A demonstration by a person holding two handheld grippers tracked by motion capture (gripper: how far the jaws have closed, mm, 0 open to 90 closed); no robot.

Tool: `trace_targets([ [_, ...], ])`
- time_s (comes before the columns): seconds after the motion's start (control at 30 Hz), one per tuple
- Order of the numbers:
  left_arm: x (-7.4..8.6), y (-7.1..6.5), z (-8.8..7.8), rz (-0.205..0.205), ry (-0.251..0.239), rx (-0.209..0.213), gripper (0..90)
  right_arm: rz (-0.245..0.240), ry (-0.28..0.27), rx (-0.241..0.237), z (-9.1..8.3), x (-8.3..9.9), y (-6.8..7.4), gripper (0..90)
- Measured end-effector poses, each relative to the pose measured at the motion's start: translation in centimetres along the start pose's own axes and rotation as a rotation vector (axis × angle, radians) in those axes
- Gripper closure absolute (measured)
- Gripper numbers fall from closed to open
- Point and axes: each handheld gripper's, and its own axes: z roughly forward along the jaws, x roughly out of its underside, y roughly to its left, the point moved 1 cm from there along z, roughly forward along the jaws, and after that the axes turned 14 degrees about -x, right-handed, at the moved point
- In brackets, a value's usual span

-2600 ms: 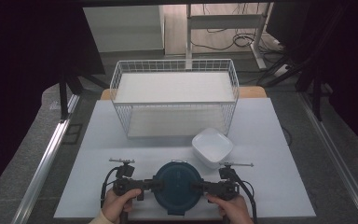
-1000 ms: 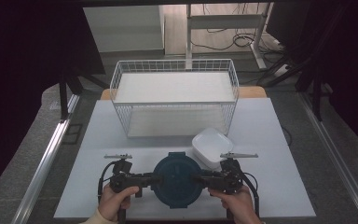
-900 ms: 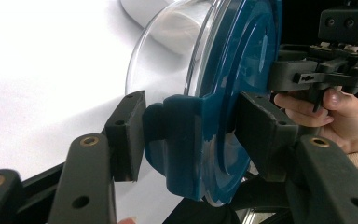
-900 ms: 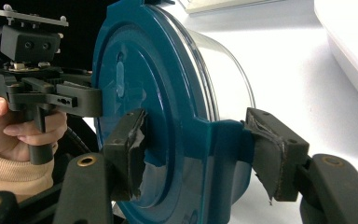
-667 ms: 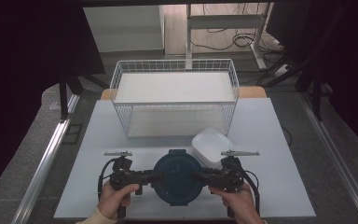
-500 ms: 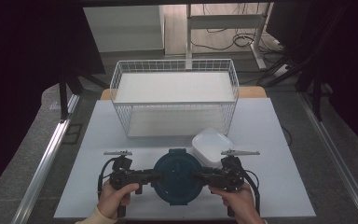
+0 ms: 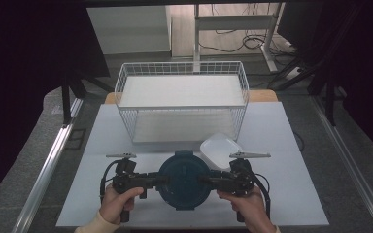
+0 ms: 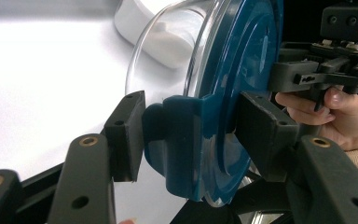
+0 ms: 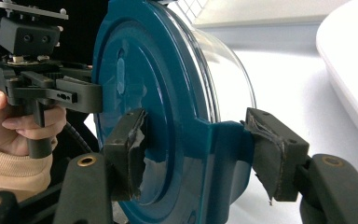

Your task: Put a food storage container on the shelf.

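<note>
A round clear glass container with a dark blue lid is near the table's front edge, between the two hands. My left gripper is shut on the lid's side clip, one pad under the clip and one on the lid's top. My right gripper is shut on the opposite clip in the same way. In the left gripper view the glass wall curves away from the lid. The right gripper view has the lid on edge, with the far hand behind it.
A white square bowl stands just behind and right of the container, close to my right gripper. A white wire basket takes up the back of the white table. Dark floor and metal rails lie on both sides.
Since the oldest frame both hands and the container have shifted slightly away from the front edge. Over the last second nothing has visibly moved.
</note>
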Motion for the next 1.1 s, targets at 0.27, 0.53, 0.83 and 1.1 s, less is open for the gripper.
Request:
trace_targets([
  [0.27,-1.3,-0.8,-1.1,0.034,-0.023,-0.017,44.0,-0.027,-0.001,-0.007,-0.3,-1.3,0.8,40.0],
  [0.53,-2.9,-1.6,-1.9,0.056,-0.056,-0.02,44.0,-0.067,-0.014,-0.005,-0.8,-2.9,1.6,40.0],
  [0.83,-5.0,-2.2,-2.9,0.072,-0.087,-0.025,43.7,-0.118,-0.017,-0.007,-1.2,-5.3,2.4,40.0],
  [1.1,-6.5,-2.4,-3.4,0.078,-0.107,-0.03,43.7,-0.139,-0.017,-0.008,-1.3,-7.0,2.7,40.1],
])
